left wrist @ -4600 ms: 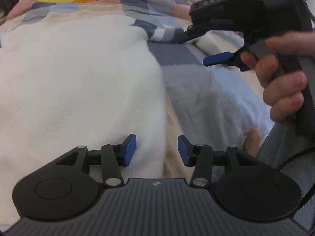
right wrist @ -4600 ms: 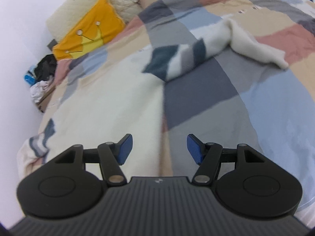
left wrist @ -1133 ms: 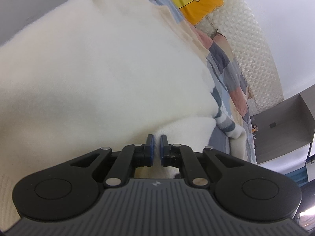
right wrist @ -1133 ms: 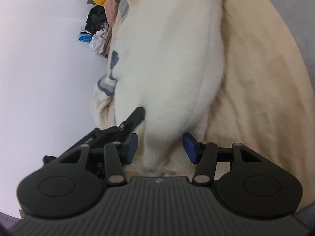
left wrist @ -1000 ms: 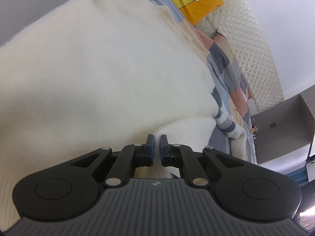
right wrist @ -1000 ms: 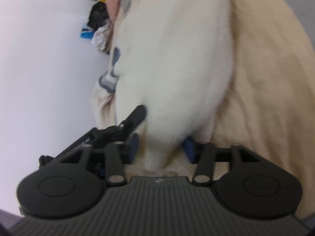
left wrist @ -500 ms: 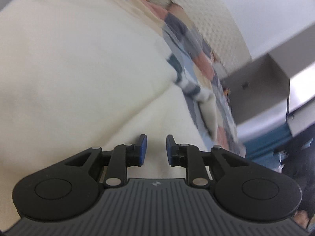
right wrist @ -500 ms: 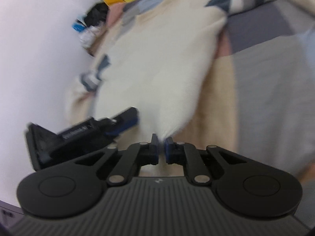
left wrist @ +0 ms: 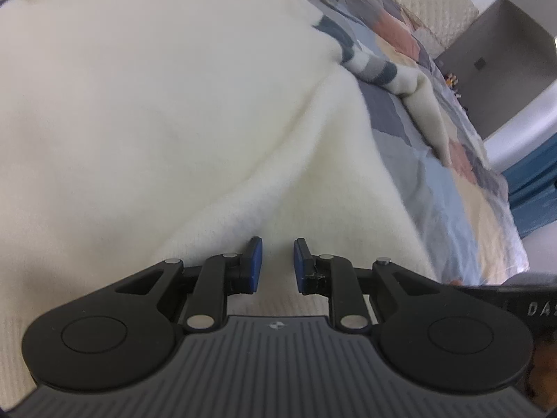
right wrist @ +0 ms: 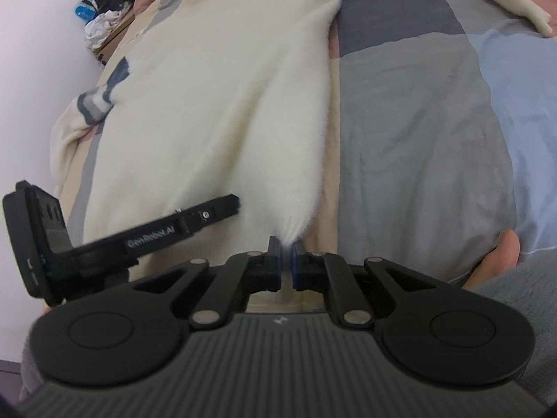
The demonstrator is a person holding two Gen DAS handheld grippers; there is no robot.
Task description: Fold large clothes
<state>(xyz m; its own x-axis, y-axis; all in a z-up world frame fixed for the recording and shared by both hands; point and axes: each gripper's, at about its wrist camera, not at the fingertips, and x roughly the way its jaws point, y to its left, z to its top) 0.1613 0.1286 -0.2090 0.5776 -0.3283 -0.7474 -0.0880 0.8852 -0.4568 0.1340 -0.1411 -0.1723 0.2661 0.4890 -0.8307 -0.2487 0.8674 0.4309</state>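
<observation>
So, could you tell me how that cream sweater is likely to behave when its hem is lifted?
Probably floppy: the cream sweater already tents into a soft ridge where the right gripper pinches its hem. Likely light for its size, and its fuzzy knit should resist slipping.

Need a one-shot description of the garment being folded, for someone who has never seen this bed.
Start from the bed covered by a patchwork quilt of grey, blue, pink and beige blocks. Spread across it lies a fluffy cream sweater, its hem corner pinched in the right tongs. Dark blue and grey stripes on its sleeves, and its plain fuzzy pile, set it apart from the flat checked quilt.
</observation>
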